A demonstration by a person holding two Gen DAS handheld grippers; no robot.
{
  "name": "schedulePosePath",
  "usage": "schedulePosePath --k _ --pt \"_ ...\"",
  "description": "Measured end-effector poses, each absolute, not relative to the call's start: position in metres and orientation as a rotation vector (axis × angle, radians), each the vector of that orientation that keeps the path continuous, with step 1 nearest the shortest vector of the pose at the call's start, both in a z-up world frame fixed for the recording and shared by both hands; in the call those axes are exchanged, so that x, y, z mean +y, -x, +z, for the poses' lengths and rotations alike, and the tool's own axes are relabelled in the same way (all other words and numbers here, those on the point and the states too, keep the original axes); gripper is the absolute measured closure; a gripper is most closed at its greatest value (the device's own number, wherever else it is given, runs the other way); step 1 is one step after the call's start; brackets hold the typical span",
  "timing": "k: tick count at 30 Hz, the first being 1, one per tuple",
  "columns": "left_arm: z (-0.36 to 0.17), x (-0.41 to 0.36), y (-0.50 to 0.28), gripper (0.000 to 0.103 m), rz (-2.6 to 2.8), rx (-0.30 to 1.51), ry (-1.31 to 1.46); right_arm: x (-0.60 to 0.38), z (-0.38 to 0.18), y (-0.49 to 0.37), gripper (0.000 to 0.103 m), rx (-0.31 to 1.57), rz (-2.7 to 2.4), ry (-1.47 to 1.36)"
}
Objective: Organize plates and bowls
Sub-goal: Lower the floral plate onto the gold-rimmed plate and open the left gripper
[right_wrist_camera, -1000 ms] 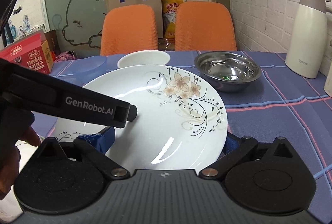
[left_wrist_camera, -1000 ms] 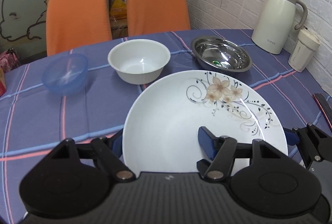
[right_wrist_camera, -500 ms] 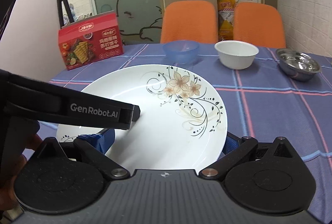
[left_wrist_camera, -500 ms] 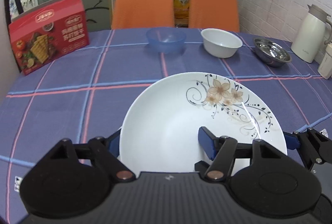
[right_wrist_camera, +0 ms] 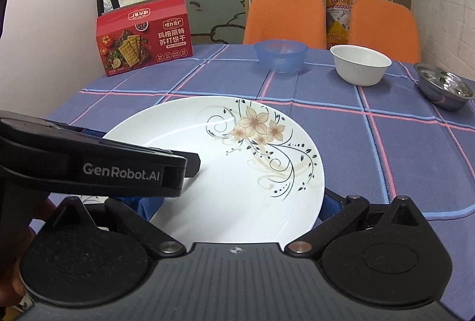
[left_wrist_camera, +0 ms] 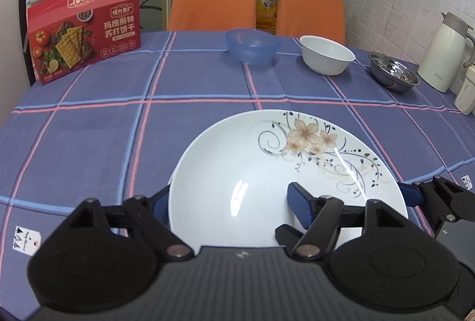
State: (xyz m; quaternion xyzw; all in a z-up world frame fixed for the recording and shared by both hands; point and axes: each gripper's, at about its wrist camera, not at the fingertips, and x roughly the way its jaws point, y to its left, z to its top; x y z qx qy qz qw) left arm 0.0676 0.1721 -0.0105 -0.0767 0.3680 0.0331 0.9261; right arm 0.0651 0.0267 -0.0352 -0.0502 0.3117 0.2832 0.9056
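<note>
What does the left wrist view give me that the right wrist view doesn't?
Only the left wrist view shows the white jug and cup by the brick wall, and the right tool's finger at the plate's right edge. Only the right wrist view shows the left tool's body, the part marked GenRobot.AI, reaching over the plate. Both show the flowered plate held between the fingers, the blue bowl, white bowl, steel bowl, red cracker box and orange chairs.
</note>
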Motion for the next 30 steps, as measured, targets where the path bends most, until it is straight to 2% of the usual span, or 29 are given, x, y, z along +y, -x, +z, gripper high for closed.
schedulePosePath --k 3,7,13,23,26,30 --pt "-0.011 0.179 -0.065 0.012 0.039 0.739 0.199 0.026 -0.036 -0.065 0.014 0.642 0.610 0.109" --pt "-0.010 0.187 -0.060 0.009 0.005 0.728 0.264 0.021 -0.037 -0.066 0.014 0.645 0.636 0.098" --pt "-0.007 0.185 -0.063 0.006 -0.052 0.788 0.205 0.022 -0.037 -0.065 0.014 0.635 0.641 0.104" --pt "0.003 0.202 -0.113 0.003 -0.259 1.131 0.151 0.021 -0.038 -0.066 0.014 0.632 0.655 0.113" --pt "0.003 0.211 -0.124 0.003 -0.288 1.191 0.203 0.022 -0.038 -0.067 0.014 0.638 0.662 0.121" --pt "0.003 0.219 -0.119 0.003 -0.288 1.177 0.263 0.020 -0.038 -0.069 0.014 0.644 0.679 0.111"
